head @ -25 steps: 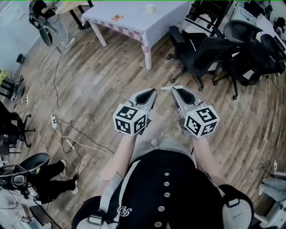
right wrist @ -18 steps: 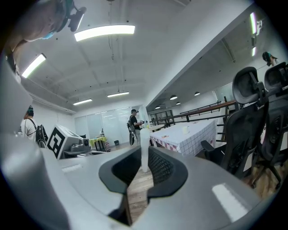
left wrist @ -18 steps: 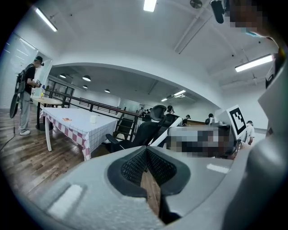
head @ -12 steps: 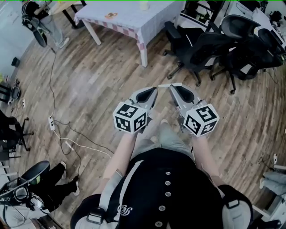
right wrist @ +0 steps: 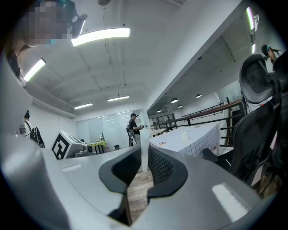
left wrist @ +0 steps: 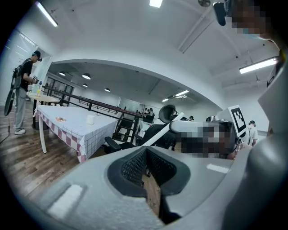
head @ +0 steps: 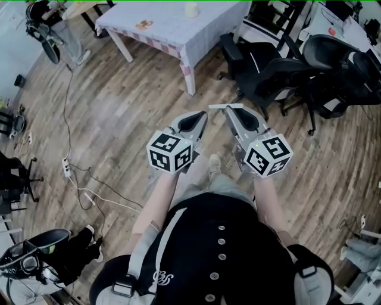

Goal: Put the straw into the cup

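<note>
Straw (right wrist: pixel 144 148) between right gripper's (right wrist: pixel 143 167) fingers (right wrist: pixel 164 170) (at tips)

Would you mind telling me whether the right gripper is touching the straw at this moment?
Touching. In the right gripper view, the straw stands upright in mid-air, pinched between the jaws of the right gripper.

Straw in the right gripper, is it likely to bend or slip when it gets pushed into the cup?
The straw is thin, so probably very light and somewhat bendy. The right gripper pinches it crosswise with a long part sticking out, so the free end may wobble or pivot if it hits the cup rim.
</note>
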The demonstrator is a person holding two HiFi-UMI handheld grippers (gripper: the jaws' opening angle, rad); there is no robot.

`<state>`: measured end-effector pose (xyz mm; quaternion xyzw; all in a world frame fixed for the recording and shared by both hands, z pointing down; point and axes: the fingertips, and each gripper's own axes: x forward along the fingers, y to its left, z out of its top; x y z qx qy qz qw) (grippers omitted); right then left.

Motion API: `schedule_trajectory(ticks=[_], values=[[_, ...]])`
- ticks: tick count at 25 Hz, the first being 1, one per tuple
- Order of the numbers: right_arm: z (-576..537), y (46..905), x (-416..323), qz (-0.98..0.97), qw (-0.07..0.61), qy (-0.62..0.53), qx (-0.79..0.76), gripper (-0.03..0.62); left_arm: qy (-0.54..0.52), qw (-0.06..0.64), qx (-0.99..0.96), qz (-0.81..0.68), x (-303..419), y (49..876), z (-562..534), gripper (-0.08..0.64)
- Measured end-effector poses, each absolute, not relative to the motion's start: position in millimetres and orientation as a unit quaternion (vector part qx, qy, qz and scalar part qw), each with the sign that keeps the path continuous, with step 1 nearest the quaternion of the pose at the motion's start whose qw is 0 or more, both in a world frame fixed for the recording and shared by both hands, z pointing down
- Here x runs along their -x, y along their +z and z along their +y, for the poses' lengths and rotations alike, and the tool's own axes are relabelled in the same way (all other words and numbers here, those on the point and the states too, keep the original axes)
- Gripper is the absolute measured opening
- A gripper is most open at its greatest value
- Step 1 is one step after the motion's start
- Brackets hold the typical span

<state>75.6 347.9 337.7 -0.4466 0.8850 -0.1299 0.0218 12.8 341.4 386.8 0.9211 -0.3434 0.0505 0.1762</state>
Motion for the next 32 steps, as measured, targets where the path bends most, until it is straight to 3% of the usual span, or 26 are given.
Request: schedule_trajectory(ticks=[19, 32], values=[[171, 350, -125, 0.898, -0.012, -0.146, 0.414, 0.046, 0.046, 0.202, -0.907, -0.366, -65, 394, 178, 0.0], [86, 371, -128, 0.889, -0.025, -0.157, 0.429, 0.046, 0.057, 0.212, -0.903, -0.371, -53, 411, 85, 0.0]])
